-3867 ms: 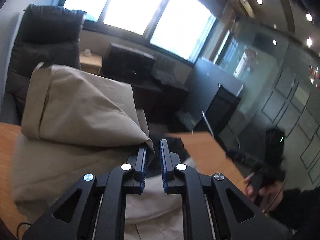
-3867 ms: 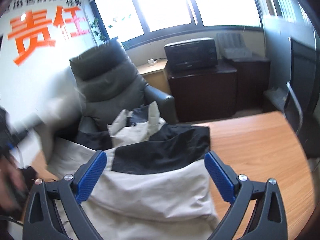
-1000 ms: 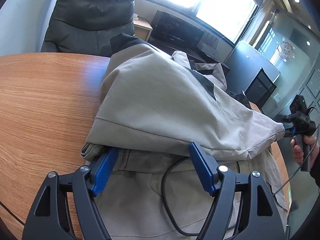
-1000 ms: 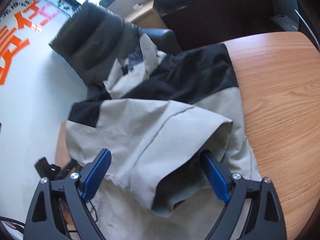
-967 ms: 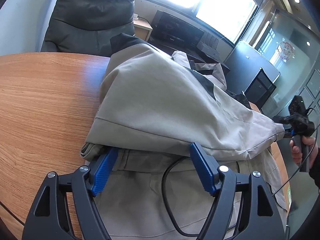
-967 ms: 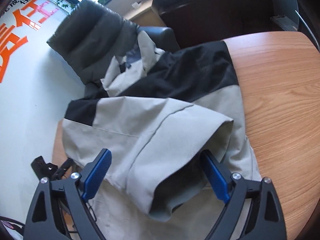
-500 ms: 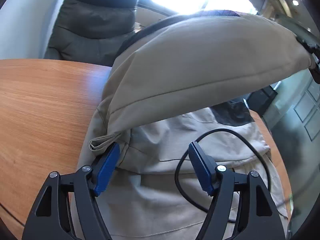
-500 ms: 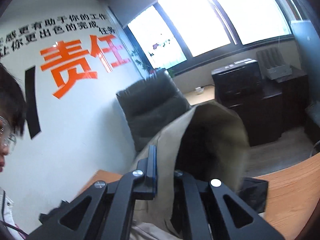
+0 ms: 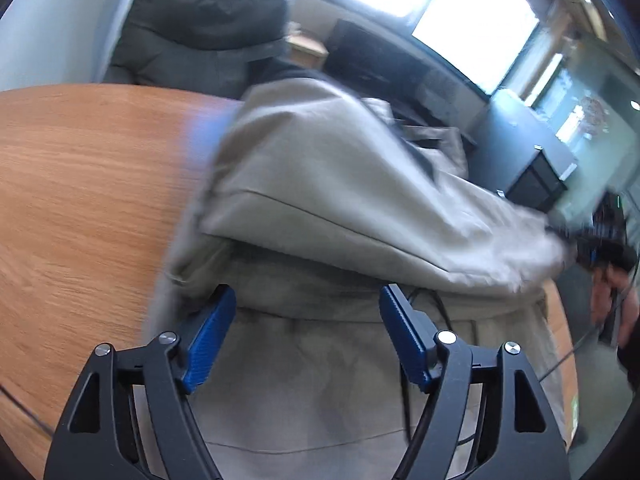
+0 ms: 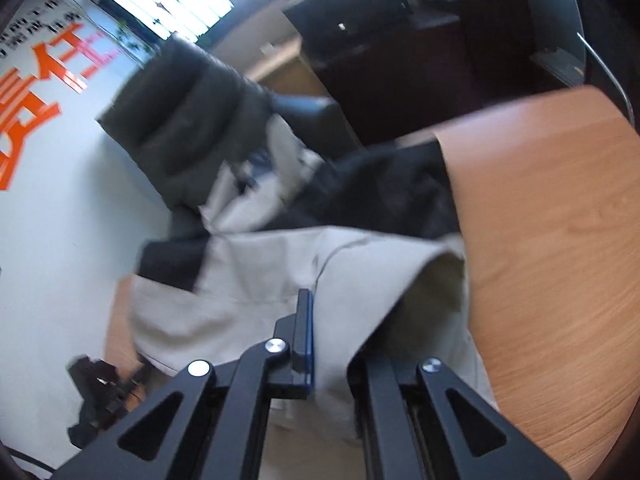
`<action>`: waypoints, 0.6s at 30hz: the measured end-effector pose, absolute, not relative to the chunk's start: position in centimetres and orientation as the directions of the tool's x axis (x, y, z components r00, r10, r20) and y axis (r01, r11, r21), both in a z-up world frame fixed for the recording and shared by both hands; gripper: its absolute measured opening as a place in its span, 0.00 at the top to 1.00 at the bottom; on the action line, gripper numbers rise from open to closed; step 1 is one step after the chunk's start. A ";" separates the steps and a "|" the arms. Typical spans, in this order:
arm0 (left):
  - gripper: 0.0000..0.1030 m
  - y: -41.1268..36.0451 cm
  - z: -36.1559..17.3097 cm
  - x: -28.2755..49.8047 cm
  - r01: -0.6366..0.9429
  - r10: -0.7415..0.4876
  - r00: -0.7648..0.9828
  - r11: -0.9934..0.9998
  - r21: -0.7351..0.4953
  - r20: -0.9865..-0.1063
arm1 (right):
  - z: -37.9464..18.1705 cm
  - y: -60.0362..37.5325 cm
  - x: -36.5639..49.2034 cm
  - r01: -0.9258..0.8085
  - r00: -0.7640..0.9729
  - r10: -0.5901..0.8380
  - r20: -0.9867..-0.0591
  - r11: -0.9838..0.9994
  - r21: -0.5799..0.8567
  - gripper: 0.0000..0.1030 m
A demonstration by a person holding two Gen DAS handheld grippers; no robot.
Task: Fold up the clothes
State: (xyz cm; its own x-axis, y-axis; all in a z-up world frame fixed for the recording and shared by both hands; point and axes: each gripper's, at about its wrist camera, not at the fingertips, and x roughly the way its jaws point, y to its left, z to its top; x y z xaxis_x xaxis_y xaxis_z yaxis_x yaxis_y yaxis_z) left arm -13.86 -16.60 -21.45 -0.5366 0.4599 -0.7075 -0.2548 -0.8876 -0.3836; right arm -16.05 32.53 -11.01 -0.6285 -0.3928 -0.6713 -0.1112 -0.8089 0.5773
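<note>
Ahead of the left claw (image 9: 306,332), in the left wrist view, the jacket (image 9: 320,184) lies on the wooden table (image 9: 80,184). The jaws stand wide apart with nothing pressed between them; the blue pads (image 9: 208,340) hover over the jacket's lower panel. One sleeve (image 9: 400,232) lies drawn across the body, from the left of the claw to the far right. There the right claw (image 9: 596,240) meets the sleeve end, with the person's hand (image 9: 612,300) below it. A black cable (image 9: 436,304) runs over the cloth just right of the claw.

In the right wrist view, the right claw (image 10: 328,344) is clamped on the beige cloth: a fold of the sleeve (image 10: 352,280) passes between the closed jaws. Beyond the claw lie the jacket's black shoulder panel (image 10: 392,196) and, further off, a dark armchair (image 10: 188,120). The left claw (image 10: 100,392) appears low to the left.

Judgement of progress: early. One sleeve is folded across. The hem, the far side and the upper part remain unfolded, and the collar hangs toward the armchair.

View differences: only the left view shows the full run of the sleeve and the cable. Only the right view shows the grip on the cloth and the black panel.
</note>
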 end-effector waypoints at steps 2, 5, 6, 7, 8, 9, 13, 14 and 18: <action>0.26 -15.5 -21.6 -13.4 -0.271 0.478 -0.531 -0.878 -0.394 -0.700 | -6.9 31.5 -16.5 -0.039 -0.674 -0.421 -0.607 -0.800 0.598 0.98; 0.24 -14.4 -21.7 -13.0 -0.278 0.504 -0.526 -0.863 -0.422 -0.685 | 0.1 28.8 -18.2 0.082 -0.723 -0.462 -0.514 -0.796 0.600 0.98; 0.24 -14.2 -21.7 -12.9 -0.278 0.514 -0.525 -0.857 -0.435 -0.678 | 2.4 27.8 -19.0 0.123 -0.734 -0.478 -0.483 -0.792 0.598 0.98; 0.24 -14.0 -21.7 -12.7 -0.275 0.520 -0.523 -0.853 -0.443 -0.675 | 4.5 26.8 -19.6 0.162 -0.742 -0.496 -0.450 -0.785 0.599 0.98; 0.23 -14.0 -21.8 -12.7 -0.272 0.525 -0.519 -0.850 -0.452 -0.675 | 6.3 25.8 -20.0 0.193 -0.747 -0.512 -0.424 -0.778 0.599 0.98; 0.23 -13.9 -21.9 -12.7 -0.269 0.530 -0.514 -0.846 -0.459 -0.675 | 8.2 24.8 -20.6 0.228 -0.750 -0.530 -0.395 -0.769 0.597 0.98; 0.23 -13.7 -22.3 -12.6 -0.261 0.547 -0.494 -0.835 -0.484 -0.676 | 14.8 20.2 -22.6 0.350 -0.747 -0.590 -0.307 -0.741 0.573 0.98; 0.23 -14.0 -22.4 -12.3 -0.261 0.556 -0.495 -0.828 -0.497 -0.667 | 16.3 18.9 -22.9 0.380 -0.742 -0.605 -0.289 -0.735 0.562 0.98; 0.22 -14.4 -21.5 -12.1 -0.255 0.585 -0.516 -0.803 -0.539 -0.626 | 20.9 13.7 -23.8 0.487 -0.696 -0.675 -0.245 -0.694 0.530 0.98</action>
